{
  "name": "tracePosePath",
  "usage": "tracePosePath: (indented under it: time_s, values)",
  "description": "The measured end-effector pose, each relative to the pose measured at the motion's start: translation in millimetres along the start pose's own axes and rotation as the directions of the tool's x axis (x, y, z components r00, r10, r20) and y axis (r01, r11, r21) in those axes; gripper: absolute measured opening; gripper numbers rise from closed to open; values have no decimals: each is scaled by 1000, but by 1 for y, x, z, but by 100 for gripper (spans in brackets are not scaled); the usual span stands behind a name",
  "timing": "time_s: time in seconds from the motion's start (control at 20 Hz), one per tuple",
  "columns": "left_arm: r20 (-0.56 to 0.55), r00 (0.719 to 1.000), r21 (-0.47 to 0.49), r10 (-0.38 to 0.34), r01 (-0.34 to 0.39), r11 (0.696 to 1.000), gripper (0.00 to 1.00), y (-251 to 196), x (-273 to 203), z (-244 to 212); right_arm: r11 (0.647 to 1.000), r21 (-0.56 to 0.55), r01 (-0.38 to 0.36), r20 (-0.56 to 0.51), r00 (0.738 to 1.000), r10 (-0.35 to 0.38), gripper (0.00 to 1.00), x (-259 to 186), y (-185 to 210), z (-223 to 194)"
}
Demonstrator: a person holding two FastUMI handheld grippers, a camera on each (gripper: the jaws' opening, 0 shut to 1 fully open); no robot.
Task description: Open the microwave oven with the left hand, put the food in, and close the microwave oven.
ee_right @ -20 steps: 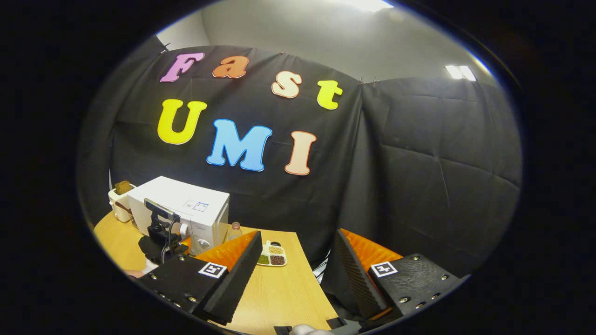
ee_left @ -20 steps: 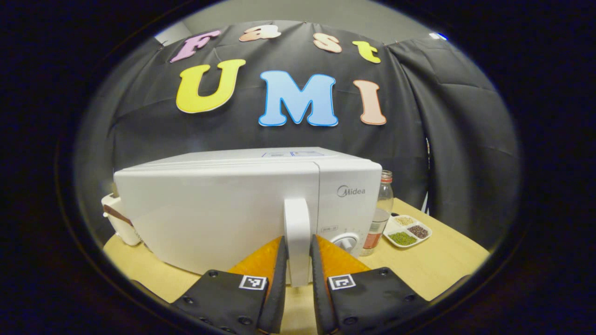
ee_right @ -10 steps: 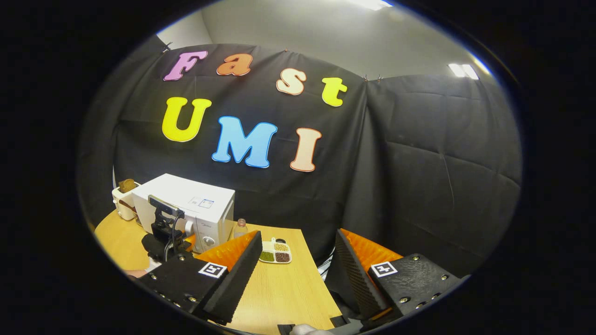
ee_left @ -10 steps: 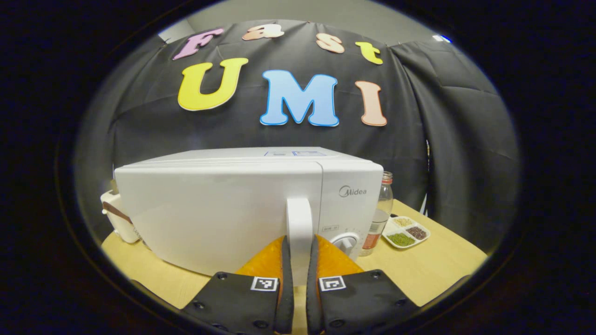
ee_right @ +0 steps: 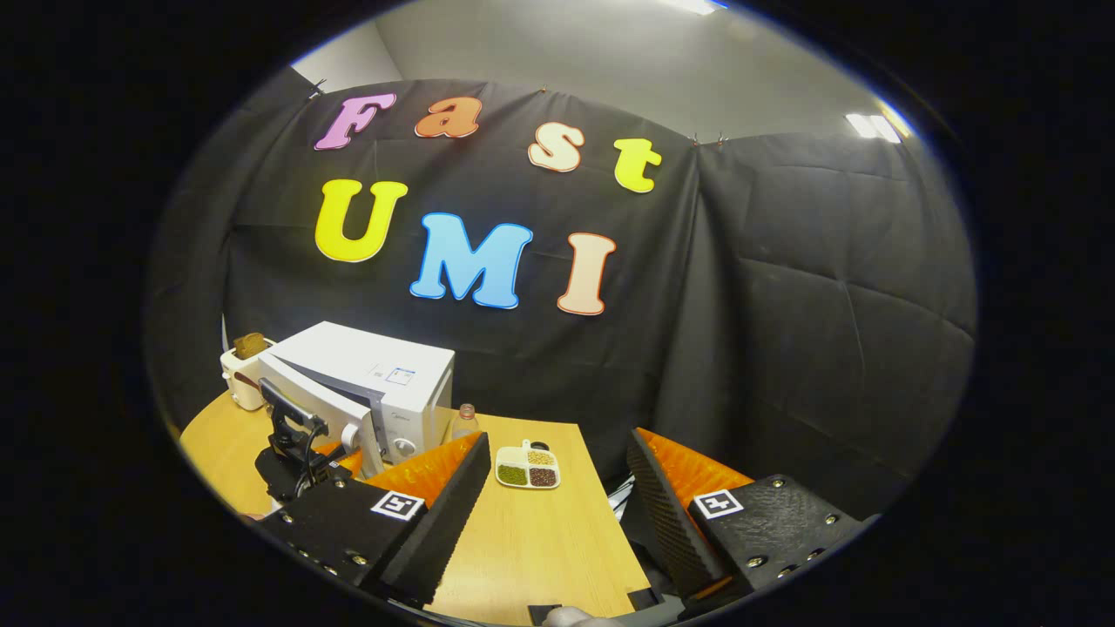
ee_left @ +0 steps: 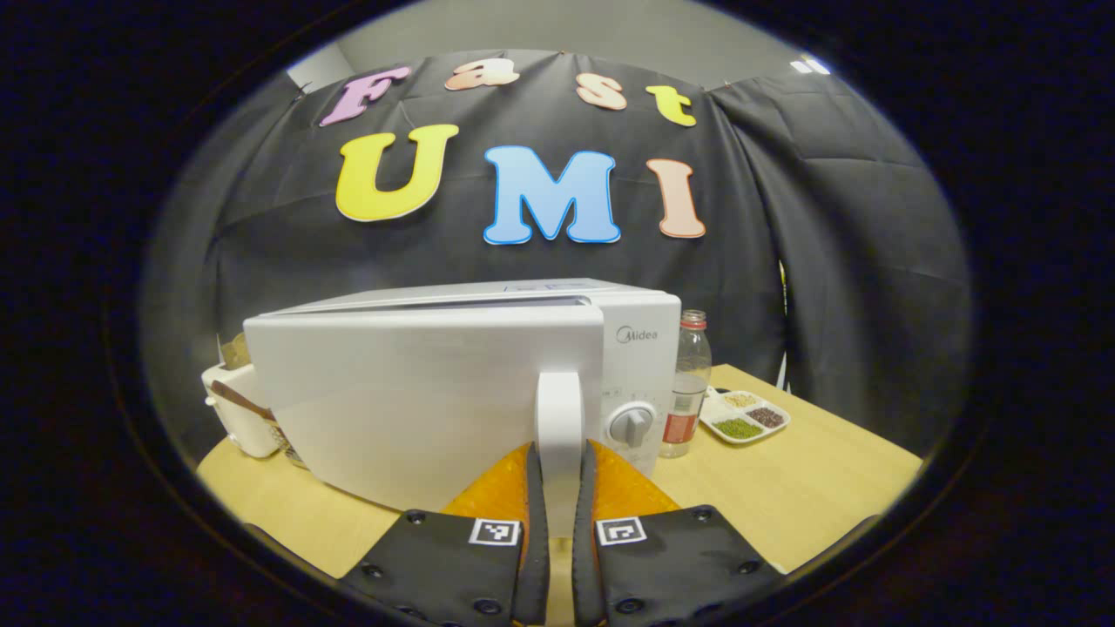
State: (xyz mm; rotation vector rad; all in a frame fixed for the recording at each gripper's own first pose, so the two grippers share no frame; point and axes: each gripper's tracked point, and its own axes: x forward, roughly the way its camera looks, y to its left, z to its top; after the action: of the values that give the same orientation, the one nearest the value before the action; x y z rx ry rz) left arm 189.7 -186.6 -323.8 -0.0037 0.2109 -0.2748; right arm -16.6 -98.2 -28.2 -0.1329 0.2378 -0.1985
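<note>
Two left tongs (ee_left: 557, 488) clamped on microwave door handle (ee_left: 558, 418), right tongs (ee_right: 557, 505) apart

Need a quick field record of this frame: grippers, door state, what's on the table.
left gripper: shut on the door handle
right gripper: open, holding nothing, above the table
microwave: door ajar, gap at the handle side
bottle: upright, right of the microwave
tray: divided, with grains, right of the bottle
toaster: behind the microwave
</note>
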Motion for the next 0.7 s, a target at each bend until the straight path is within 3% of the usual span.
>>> tracePosePath:
  time_s: [0.15,0.4,0.6,0.7]
  values:
    - [-19,999,-23,-37,36,999,18,6,-31,-7,995,26,-92,-31,995,93,97,4,27,-6]
    - [-28,1000,5,-14,14,1000,19,18,-64,-13,984,7,-179,-1,984,179,97,-1,59,-2]
    - [-19,1000,70,-1,2,998,31,29,-77,-13,978,-10,-208,19,978,208,97,-9,67,-1]
    - [-25,999,97,46,-43,994,65,52,-77,-14,978,-3,-210,17,978,210,97,-12,66,-4]
